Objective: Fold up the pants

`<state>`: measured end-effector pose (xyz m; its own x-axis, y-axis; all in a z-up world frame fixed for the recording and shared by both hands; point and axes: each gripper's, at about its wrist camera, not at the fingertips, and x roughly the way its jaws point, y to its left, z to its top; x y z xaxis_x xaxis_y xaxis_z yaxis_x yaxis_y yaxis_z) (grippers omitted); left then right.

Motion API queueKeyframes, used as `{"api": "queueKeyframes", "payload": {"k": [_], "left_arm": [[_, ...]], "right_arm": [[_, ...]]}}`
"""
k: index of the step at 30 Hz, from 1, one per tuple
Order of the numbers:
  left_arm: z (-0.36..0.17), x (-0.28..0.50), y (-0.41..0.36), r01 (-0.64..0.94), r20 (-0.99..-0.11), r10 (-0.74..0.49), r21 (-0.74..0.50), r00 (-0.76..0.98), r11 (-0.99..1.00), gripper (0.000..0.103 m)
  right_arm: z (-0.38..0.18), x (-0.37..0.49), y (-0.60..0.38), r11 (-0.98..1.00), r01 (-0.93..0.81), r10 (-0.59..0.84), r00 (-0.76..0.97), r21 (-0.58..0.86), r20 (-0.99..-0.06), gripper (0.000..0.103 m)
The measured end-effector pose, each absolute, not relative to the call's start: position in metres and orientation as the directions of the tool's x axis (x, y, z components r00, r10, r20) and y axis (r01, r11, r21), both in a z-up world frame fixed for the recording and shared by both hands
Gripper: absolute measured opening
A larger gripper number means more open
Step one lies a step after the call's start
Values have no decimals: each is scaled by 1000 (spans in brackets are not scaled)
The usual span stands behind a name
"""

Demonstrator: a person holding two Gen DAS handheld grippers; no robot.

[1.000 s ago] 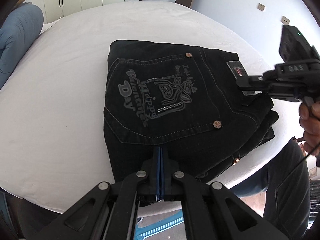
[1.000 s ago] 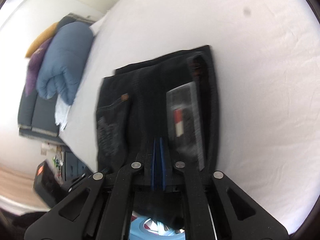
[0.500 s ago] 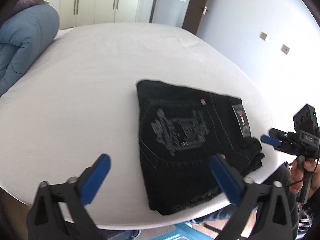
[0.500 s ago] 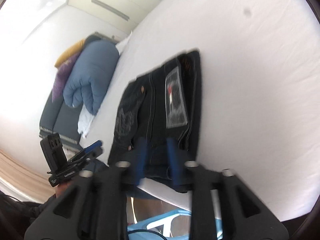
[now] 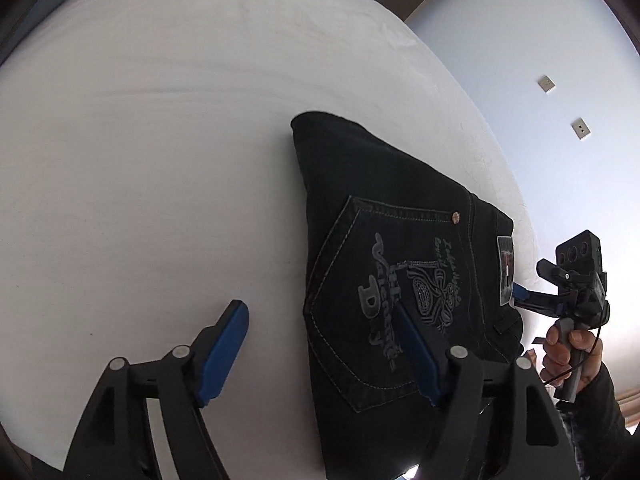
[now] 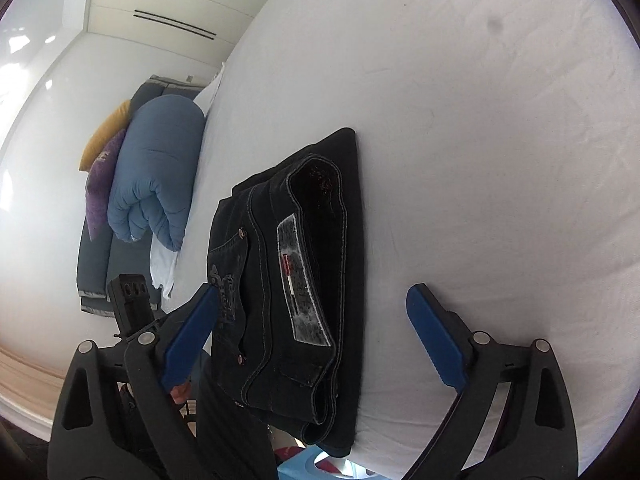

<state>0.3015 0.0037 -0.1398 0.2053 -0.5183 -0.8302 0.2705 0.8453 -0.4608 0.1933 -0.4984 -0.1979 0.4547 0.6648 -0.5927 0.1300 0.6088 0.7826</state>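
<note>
Your left gripper [image 5: 320, 354] sits nearest the lens, its blue-padded fingers [image 5: 224, 346] spread wide and released, holding nothing; one pad hangs over bare sheet, the other over the pocket area of the garment. Your right gripper [image 6: 320, 340] is likewise released, its jaws parted on either side of the bundle with no contact visible. Between and just beyond both tools lies the pair of black denim pants [image 5: 400, 264], folded into a compact rectangular stack at the near edge of the white sheet-covered bed [image 5: 160, 160], with one end of the stack reaching that edge. Judge the denim to be moderately heavy, stiff along its seams and waistband, and non-slippery against the cotton sheet; the layers should hold a crease but may shift if dragged. If a further grip is needed, take hold at the thick waistband edge near the grey rectangular woven label [image 6: 302, 276], where several layers stack. The rear pocket carries pale embroidered lettering [image 5: 384, 292] and copper rivets. Farther off, a rolled blue quilted duvet [image 6: 156, 168] rests against purple and yellow cushions.
</note>
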Motion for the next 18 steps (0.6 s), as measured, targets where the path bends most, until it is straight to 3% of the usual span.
{"api": "queueKeyframes", "payload": {"k": [3,5,8,11,18], "left_arm": [[-144,302,-2,277,-837,-509,-450,198,849,72],[-145,303,-8,288,-844,-502,-442,186,849,72],[-146,307,-16,309,-855,-492,-428,167,849,71],[-146,306,-26,334,-854,-502,-438,134,834,44],[-136,297,-49,393,-885,-431,-338,177,855,24]], "right_arm": [[-202,202,-498,596,158,679,425,787,-599,82],[-207,206,-496,592,169,695,388,788,-605,66],[-219,213,-489,581,196,718,333,790,-611,49],[-227,221,-478,593,206,716,306,778,-627,35],[-219,227,-456,682,144,655,315,717,-687,20]]}}
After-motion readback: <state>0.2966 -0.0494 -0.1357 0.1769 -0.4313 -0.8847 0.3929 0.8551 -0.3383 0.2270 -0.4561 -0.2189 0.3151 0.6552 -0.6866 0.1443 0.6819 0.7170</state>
